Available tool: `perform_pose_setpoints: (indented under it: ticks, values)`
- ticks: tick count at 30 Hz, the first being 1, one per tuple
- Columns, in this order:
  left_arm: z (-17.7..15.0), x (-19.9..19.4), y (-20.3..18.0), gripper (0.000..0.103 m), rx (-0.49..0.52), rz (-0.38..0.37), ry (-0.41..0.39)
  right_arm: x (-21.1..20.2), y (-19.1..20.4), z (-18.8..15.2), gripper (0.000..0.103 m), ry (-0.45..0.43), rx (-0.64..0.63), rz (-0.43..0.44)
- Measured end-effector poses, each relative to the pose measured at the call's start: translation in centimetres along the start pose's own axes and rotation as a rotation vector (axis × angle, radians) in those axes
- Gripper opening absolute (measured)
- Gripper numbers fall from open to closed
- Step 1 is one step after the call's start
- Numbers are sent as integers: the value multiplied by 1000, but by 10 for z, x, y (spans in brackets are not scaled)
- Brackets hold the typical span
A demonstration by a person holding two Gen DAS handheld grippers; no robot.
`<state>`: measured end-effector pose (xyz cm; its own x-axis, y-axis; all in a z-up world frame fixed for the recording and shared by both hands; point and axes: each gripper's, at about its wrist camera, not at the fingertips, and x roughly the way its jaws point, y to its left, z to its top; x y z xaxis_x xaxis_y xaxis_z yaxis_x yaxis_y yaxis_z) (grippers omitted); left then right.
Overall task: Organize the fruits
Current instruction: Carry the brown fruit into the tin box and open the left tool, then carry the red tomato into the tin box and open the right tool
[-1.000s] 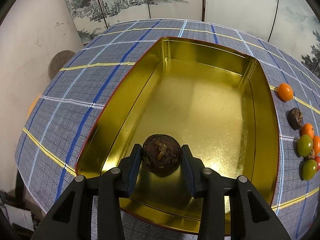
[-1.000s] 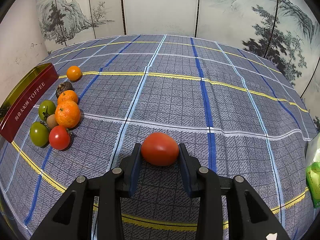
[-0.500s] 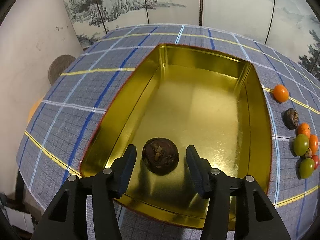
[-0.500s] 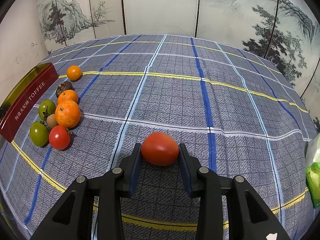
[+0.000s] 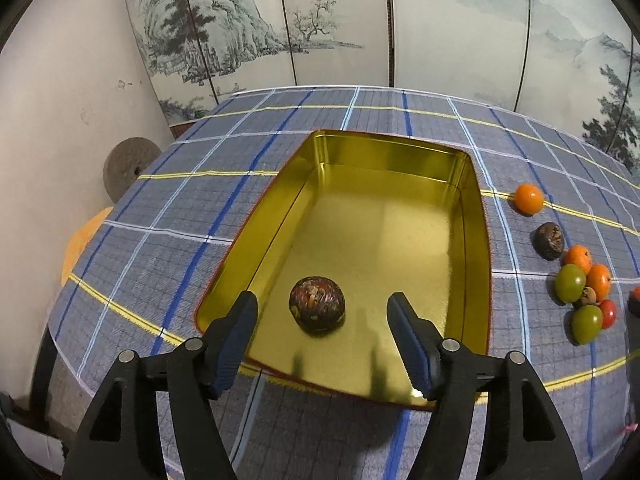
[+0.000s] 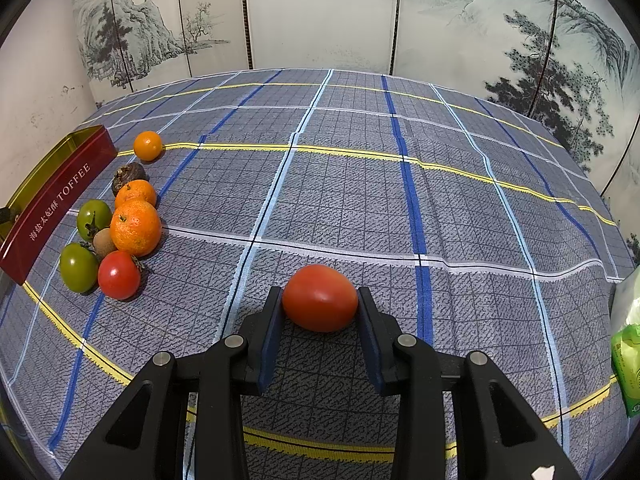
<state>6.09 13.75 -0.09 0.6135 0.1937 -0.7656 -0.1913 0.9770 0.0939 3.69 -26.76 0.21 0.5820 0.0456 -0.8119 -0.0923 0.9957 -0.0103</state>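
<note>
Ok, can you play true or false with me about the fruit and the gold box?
1. The gold tin holds one dark brown fruit. True.
2. The left gripper squeezes that brown fruit. False: its jaws are opening and stand clear of it.
3. The right gripper holds a red tomato. True.
4. The green tomatoes lie inside the tin. False: they sit on the checked cloth beside it.
5. The tin says TOFFEE on its red side. True.
</note>
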Motion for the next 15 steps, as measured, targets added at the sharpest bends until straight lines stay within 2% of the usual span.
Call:
perform_pose_setpoints:
  ticks: [6, 15]
  values:
    - [-5, -8, -1, 74, 1, 24, -25, 0, 0, 0, 33, 0, -2, 0]
    - [-15, -8, 4, 74, -29, 10, -7, -4, 1, 6, 32, 10, 1, 3]
